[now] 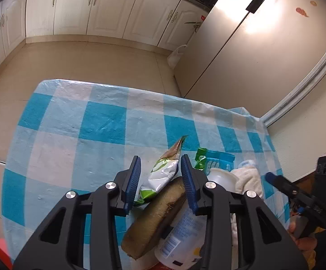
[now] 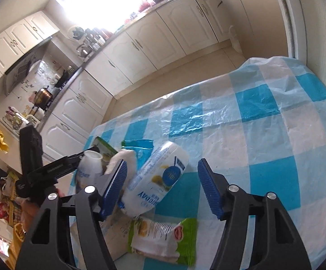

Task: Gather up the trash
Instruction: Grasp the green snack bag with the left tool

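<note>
A heap of trash lies on the blue-and-white checked table cover (image 1: 73, 123). My left gripper (image 1: 160, 157) hangs over it with a green-white snack wrapper (image 1: 163, 175) and a brown bar (image 1: 158, 213) between its pads; a gap shows beside the left pad. A white labelled bottle (image 1: 185, 231) lies under the bar. My right gripper (image 2: 163, 162) stands open around a tilted white bottle with a blue label (image 2: 156, 180), clear of its right pad. A small white bottle (image 2: 91, 162), a white cloth (image 2: 124, 157) and a blue packet (image 2: 140, 145) lie behind.
Another green-white wrapper (image 2: 163, 236) lies at the near table edge (image 2: 253, 112). Cream kitchen cabinets (image 1: 95, 11) line the far wall, a tall fridge (image 1: 241, 56) stands to the right with a white bag (image 1: 176, 55) on the floor beside it. A hand (image 1: 304, 243) holds the right gripper (image 1: 269, 176).
</note>
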`<state>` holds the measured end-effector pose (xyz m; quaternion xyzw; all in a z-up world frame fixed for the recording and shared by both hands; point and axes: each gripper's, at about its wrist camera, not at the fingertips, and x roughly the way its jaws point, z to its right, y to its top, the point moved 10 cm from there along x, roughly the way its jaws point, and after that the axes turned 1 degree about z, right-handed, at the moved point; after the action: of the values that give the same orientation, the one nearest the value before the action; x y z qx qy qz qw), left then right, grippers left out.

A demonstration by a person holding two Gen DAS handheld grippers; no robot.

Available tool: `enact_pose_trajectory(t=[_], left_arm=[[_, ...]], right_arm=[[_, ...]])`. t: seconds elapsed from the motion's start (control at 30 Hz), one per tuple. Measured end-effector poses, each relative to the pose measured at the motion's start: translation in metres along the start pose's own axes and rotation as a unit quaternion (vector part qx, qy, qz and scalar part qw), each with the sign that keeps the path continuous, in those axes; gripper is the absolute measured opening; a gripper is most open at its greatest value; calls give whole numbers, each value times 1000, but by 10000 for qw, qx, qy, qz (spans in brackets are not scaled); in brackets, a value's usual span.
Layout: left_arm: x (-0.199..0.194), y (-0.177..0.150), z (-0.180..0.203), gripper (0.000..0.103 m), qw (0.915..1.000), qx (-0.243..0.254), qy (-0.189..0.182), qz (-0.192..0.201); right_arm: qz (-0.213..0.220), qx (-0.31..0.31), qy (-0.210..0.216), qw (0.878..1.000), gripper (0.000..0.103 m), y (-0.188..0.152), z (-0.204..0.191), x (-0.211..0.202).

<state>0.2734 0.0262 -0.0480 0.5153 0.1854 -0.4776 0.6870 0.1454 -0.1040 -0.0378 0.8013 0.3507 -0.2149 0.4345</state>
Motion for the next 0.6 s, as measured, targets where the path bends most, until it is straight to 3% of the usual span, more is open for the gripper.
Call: enact_pose_trajectory(t=[0.2,0.4,0.6], left_arm=[[3,-5,9,32,9989,-86,-451,-90],[1,-15,23,33,9980,138,-581,-205],[-9,-28,30,37,9980,335,-493,-206]], right_arm=[[-287,24,-19,9996,64,-5,0,27],[-412,-210,230,9987,51,-14,-16,37],[-500,-339,334,9976,50,-21,-20,32]])
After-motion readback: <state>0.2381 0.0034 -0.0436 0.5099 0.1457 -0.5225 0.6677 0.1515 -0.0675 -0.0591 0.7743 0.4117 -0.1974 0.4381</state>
